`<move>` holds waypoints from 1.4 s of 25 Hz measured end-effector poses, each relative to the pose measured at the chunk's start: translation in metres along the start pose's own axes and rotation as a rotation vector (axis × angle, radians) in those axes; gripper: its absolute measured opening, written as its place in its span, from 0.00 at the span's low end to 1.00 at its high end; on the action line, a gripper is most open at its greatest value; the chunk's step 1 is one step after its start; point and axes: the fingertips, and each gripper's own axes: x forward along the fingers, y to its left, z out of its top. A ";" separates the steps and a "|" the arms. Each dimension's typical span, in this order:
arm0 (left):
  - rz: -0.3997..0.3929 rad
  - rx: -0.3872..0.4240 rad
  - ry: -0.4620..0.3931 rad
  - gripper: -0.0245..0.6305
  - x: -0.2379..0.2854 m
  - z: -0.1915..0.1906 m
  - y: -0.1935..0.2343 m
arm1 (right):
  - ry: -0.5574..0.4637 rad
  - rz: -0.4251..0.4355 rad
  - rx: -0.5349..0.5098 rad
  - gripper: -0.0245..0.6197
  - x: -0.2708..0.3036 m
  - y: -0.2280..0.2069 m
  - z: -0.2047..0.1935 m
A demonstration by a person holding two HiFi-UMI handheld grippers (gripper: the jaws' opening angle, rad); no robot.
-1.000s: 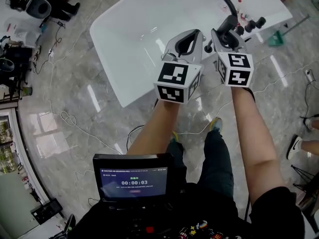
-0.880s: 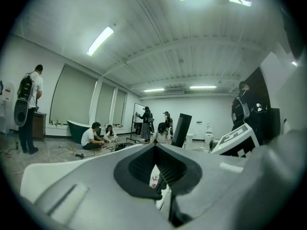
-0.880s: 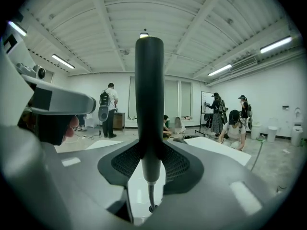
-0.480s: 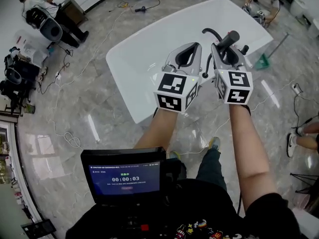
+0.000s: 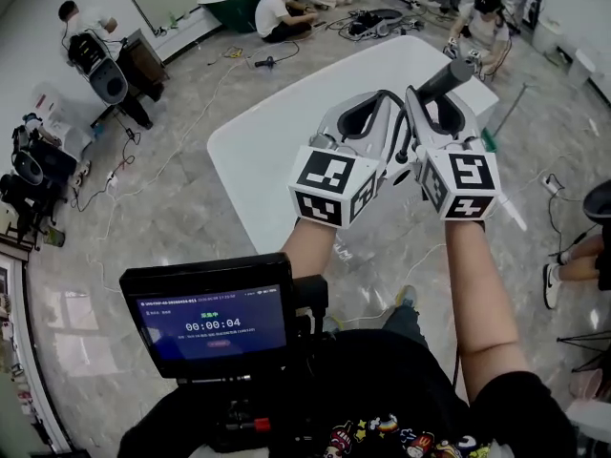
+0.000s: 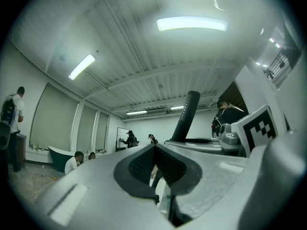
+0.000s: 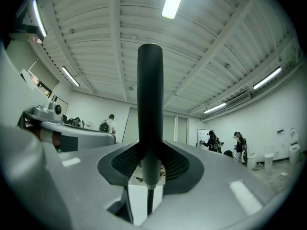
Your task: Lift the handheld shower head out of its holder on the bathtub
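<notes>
The black handheld shower head (image 5: 445, 77) is a slim wand standing upright in my right gripper (image 5: 434, 103), lifted above the white bathtub (image 5: 277, 132). Its black hose (image 5: 399, 130) loops down between the two grippers. In the right gripper view the shower head (image 7: 149, 104) rises toward the ceiling from between the jaws of my right gripper (image 7: 149, 169), which is shut on its handle. My left gripper (image 5: 368, 113) is held just left of it, shut and empty. In the left gripper view my left gripper (image 6: 156, 162) shows the shower head (image 6: 188, 116) beside it.
Several people sit on the floor beyond the tub (image 5: 277, 8), one at the far right (image 5: 482, 17). A dark green tub (image 5: 234, 3) stands at the back. Cables and equipment (image 5: 105, 74) lie at the left. A chest-mounted screen (image 5: 215, 322) sits below my arms. A shoe (image 5: 552, 282) shows at right.
Both grippers have risen and drawn back from the tub's fittings. The shower head has come up with the right gripper. The head view has tilted up toward the room.
</notes>
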 end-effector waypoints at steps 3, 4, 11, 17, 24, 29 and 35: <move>-0.035 0.019 -0.048 0.04 -0.010 0.039 -0.019 | -0.077 -0.013 0.001 0.28 -0.024 -0.001 0.051; -0.050 0.029 -0.068 0.04 -0.014 0.053 -0.027 | -0.103 -0.017 -0.001 0.28 -0.033 -0.001 0.067; -0.096 0.080 -0.173 0.04 -0.037 0.101 -0.061 | -0.202 -0.023 -0.028 0.28 -0.074 0.004 0.114; -0.084 0.081 -0.150 0.04 -0.026 0.097 -0.056 | -0.207 -0.036 -0.021 0.28 -0.073 -0.007 0.114; -0.058 0.074 -0.115 0.04 -0.020 0.078 -0.041 | -0.196 -0.028 -0.021 0.28 -0.064 -0.006 0.104; -0.057 0.070 -0.110 0.04 -0.016 0.076 -0.039 | -0.195 -0.027 -0.028 0.28 -0.063 -0.006 0.104; -0.052 0.067 -0.108 0.04 -0.001 0.066 -0.036 | -0.188 -0.029 -0.024 0.28 -0.054 -0.019 0.092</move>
